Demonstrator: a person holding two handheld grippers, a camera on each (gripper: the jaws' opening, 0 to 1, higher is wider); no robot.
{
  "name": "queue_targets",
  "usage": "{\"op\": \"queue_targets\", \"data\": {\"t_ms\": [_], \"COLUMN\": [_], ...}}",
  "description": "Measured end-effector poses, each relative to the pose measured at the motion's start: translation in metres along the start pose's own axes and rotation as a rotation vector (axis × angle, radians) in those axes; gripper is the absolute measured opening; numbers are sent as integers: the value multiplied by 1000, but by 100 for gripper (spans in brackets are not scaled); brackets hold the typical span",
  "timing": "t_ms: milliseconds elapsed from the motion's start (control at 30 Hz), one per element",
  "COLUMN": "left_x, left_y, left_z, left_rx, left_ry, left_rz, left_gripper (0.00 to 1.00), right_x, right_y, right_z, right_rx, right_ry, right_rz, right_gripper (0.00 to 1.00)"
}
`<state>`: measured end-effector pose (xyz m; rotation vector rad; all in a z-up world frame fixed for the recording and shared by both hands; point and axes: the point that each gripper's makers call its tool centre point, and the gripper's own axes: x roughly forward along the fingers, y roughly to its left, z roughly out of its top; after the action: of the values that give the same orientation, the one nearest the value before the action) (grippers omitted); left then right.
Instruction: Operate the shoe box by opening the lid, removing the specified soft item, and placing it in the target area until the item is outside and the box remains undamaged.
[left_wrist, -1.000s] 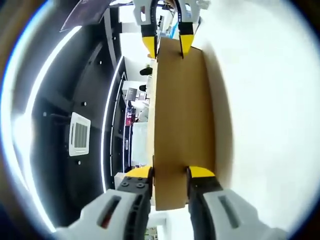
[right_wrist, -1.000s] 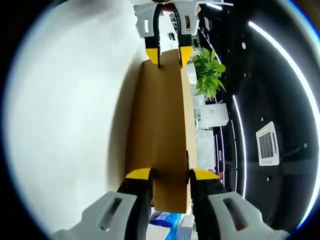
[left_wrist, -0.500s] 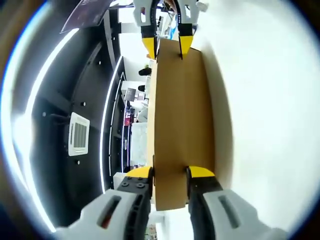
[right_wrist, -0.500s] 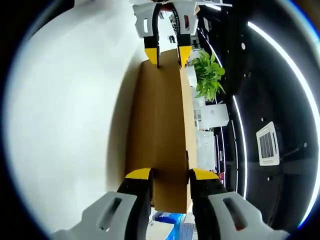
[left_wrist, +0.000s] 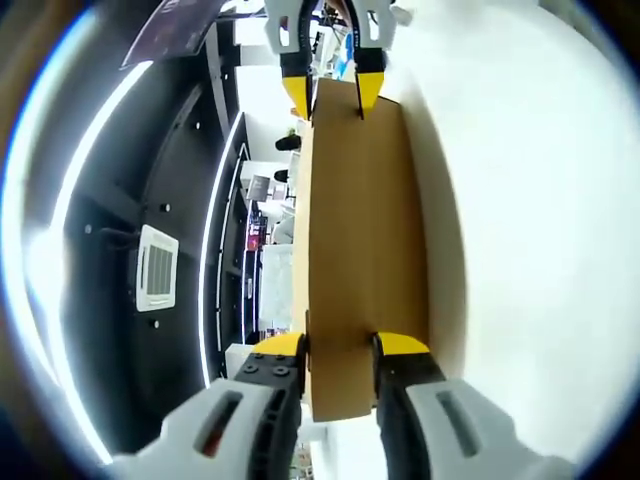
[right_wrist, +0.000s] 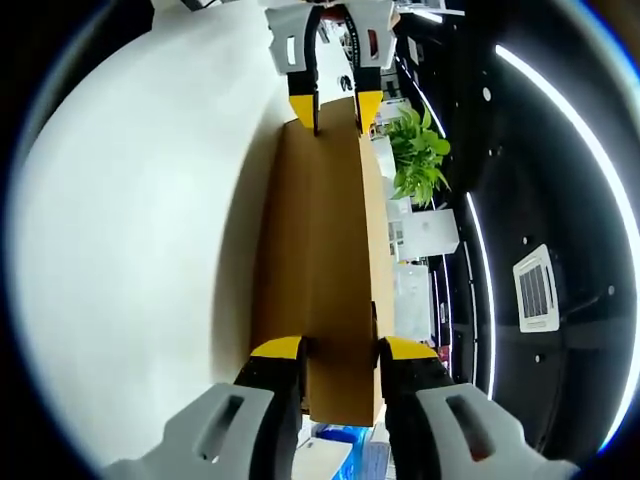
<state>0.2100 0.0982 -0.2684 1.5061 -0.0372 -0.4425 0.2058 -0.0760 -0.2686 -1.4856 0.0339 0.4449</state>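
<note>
The plain brown cardboard lid (left_wrist: 360, 230) hangs lengthwise between the two grippers, the left gripper (left_wrist: 338, 348) pinching one end and the right gripper (right_wrist: 338, 345) pinching the other, beside a white surface (left_wrist: 530, 250). Beyond the lid, the right gripper view shows a green plant (right_wrist: 418, 150), and the left gripper view shows a ceiling vent (left_wrist: 158, 267).

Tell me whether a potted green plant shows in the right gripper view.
Yes, a leafy green plant stands just beside the far end of the cardboard box.
</note>
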Motion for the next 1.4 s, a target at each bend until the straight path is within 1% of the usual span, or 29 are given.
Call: {"op": "queue_targets", "data": {"t_ms": [167, 600, 767, 867, 933, 1000, 1067, 1133, 1167, 1200, 1267, 1333, 1400], "left_x": [-3, -3, -3, -6, -6, -7, -8, -11, -13, -15, -18, -22, -29], "left_y": [-1, 0, 1, 2, 7, 9, 11, 11, 12, 11, 9, 6, 11], "left_z": [1, 1, 2, 8, 9, 9, 10, 11, 12, 12, 13, 15, 13], "left_rx": [-1, -8, -18, -7, -21, -82, -101, -129, -161, -205, -317, -496, -633], "left_ry": [1, -2, -26, -57, -59, -62, -74, -96, -105, -116, -139, -170, -196], "left_rz": [-1, -1, -11, 0, 12, 10, 4, -1, -6, -17, -60, -134, -169], "left_gripper": [27, 27, 27, 27, 31, 40, 46, 52, 54, 57, 68, 81, 84], "right_x": [-2, -4, -5, -4, -4, -4, -5, -6, -7, -8, -12, -16, -21], "right_y": [0, 0, -1, -1, -1, -1, -2, -3, -5, -5, -5, -6, -11], "right_z": [1, 1, 2, 2, 2, 2, 2, 1, -1, -2, -5, -8, -14], "right_rx": [1, -6, -11, -13, -9, -10, 0, 44, 74, 87, 171, 207, 210], "right_ry": [-1, -3, -7, -9, -9, -9, -11, -8, -1, -1, -2, 5, 25], "right_rz": [1, -1, -5, -5, -3, -2, 0, 5, 5, 5, 12, 22, -2], "right_gripper": [29, 29, 29, 29, 29, 29, 30, 34, 37, 41, 44, 45, 48]}}
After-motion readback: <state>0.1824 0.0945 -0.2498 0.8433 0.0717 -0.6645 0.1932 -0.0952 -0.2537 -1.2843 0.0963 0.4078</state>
